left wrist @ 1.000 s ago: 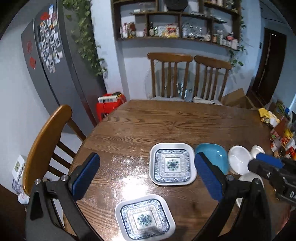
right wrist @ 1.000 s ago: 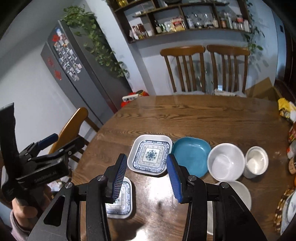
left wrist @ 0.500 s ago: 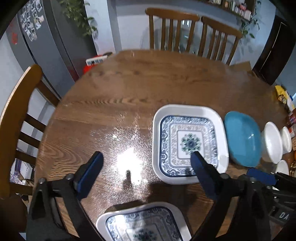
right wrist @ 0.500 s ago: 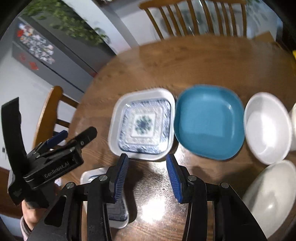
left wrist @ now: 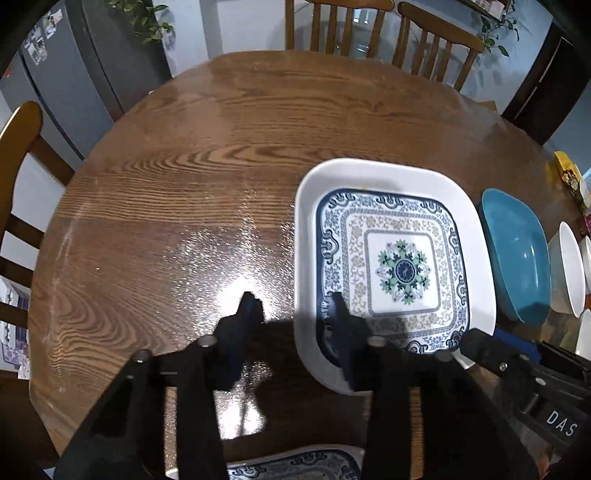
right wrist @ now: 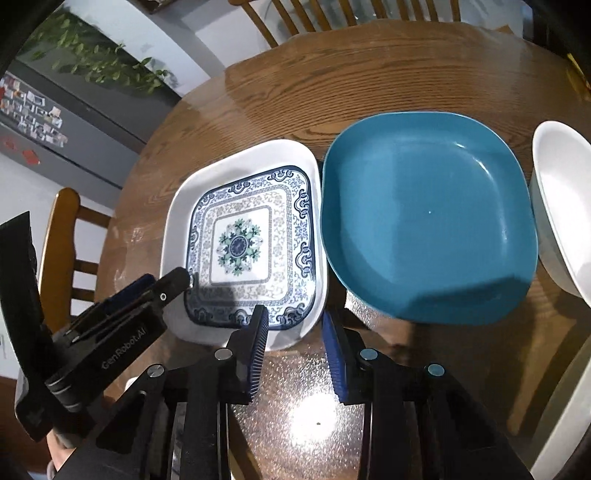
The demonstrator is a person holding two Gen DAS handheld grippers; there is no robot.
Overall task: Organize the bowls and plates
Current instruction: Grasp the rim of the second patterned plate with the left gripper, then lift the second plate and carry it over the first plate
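Note:
A large square white plate with a blue floral pattern point(left wrist: 399, 258) point(right wrist: 243, 243) lies on the round wooden table point(left wrist: 207, 147). My left gripper point(left wrist: 293, 314) is open and straddles the plate's near left rim, one finger over the plate, one over the table. My right gripper point(right wrist: 293, 325) is open and straddles the plate's near right corner. A teal square bowl point(right wrist: 424, 218) point(left wrist: 517, 254) sits right of the plate. A second patterned plate point(left wrist: 291, 467) shows at the bottom edge of the left wrist view.
A white bowl point(right wrist: 565, 206) point(left wrist: 569, 266) stands right of the teal one. Wooden chairs stand at the far side point(left wrist: 369, 26) and the left point(left wrist: 18, 147). A grey fridge point(left wrist: 74, 66) is at the back left.
Both grippers have dropped and moved forward to the large patterned plate. The left jaws have narrowed from wide open and now straddle its rim.

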